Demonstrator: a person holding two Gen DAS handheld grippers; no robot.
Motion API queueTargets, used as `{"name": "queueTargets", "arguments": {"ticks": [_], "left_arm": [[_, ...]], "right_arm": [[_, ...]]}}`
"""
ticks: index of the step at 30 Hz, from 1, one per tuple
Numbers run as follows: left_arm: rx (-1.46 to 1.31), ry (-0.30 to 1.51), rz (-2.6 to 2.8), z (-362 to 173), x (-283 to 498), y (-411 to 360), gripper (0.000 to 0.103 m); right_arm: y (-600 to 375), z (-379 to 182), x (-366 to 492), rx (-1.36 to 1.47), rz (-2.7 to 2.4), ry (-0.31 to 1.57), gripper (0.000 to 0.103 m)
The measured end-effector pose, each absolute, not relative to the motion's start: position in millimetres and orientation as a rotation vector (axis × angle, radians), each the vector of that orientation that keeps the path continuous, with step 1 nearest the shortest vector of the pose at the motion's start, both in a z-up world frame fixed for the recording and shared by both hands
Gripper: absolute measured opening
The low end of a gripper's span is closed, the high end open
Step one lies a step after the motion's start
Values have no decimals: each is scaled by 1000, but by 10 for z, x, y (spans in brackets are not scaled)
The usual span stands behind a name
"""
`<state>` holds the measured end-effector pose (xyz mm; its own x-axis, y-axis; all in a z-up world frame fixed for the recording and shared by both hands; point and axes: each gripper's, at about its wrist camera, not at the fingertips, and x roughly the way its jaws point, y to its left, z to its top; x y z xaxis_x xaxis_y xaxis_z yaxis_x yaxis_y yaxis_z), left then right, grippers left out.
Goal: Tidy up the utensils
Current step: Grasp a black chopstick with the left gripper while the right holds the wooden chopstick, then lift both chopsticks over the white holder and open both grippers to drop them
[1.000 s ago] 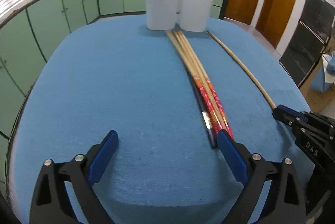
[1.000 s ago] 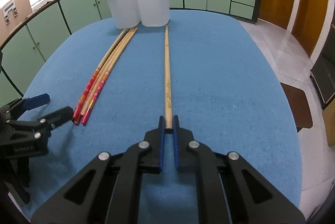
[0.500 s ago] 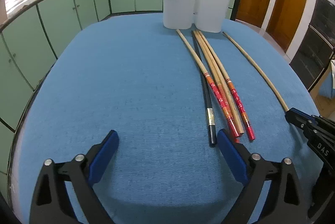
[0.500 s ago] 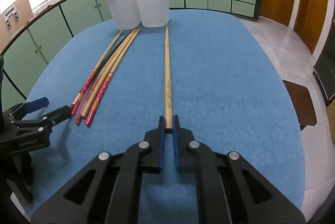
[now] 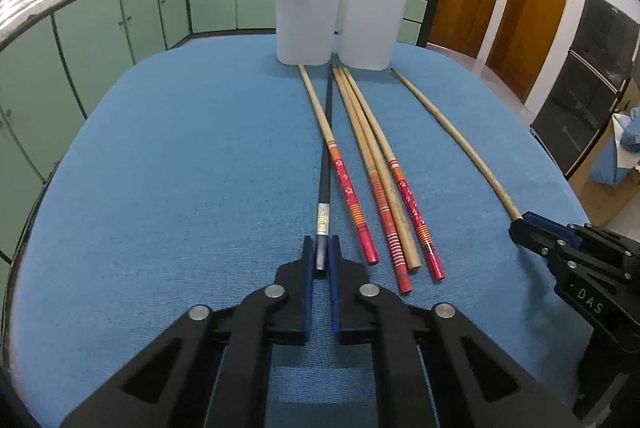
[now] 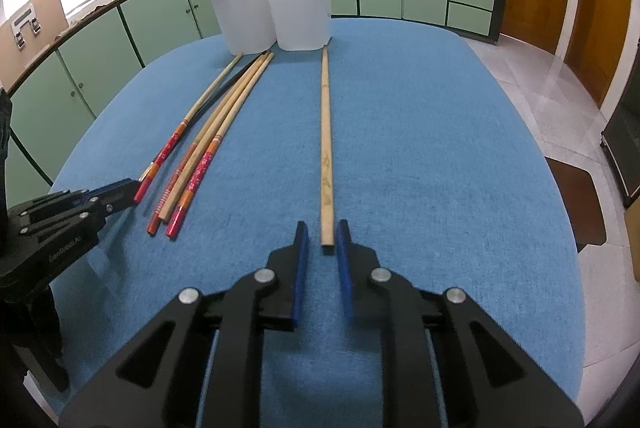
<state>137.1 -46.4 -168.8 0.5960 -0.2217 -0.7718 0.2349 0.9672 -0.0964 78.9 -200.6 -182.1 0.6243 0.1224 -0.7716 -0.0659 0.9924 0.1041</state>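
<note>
Two tongs worked: the left tongs (image 5: 321, 257) had clamped the black chopstick (image 5: 326, 152); the right tongs (image 6: 322, 245) were opening, narrowly apart, around the plain chopstick (image 6: 326, 144). Next, likely lifting black toward the white cups (image 5: 340, 16).

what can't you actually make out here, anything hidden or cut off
- White containers: insides hidden by their own walls in both views, so the lower ends of the sticks standing in them cannot be seen.
- Black chopstick: near end hidden between the left gripper pads in the left wrist view.
- Left gripper's fingertips in the right wrist view: seen side on, so its grip is hidden there.
- People's hands: outside both views.
</note>
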Motion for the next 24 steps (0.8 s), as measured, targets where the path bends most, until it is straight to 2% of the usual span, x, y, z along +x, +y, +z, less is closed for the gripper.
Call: {"name": "queueTargets", "arguments": {"ticks": [2,13,24], "left_arm": [[1,886,-262,-1671,1364,-435,7],[5,763,-260,-1113,1191,-275,6],[-22,584,-264,-368,1090,-160,6]], "right_arm": [[-2026,-1819,786,77,106,890,6],[-2074,-1755,762,121,128,876,6],[-2104,-1065,778,102,157,745,6]]}}
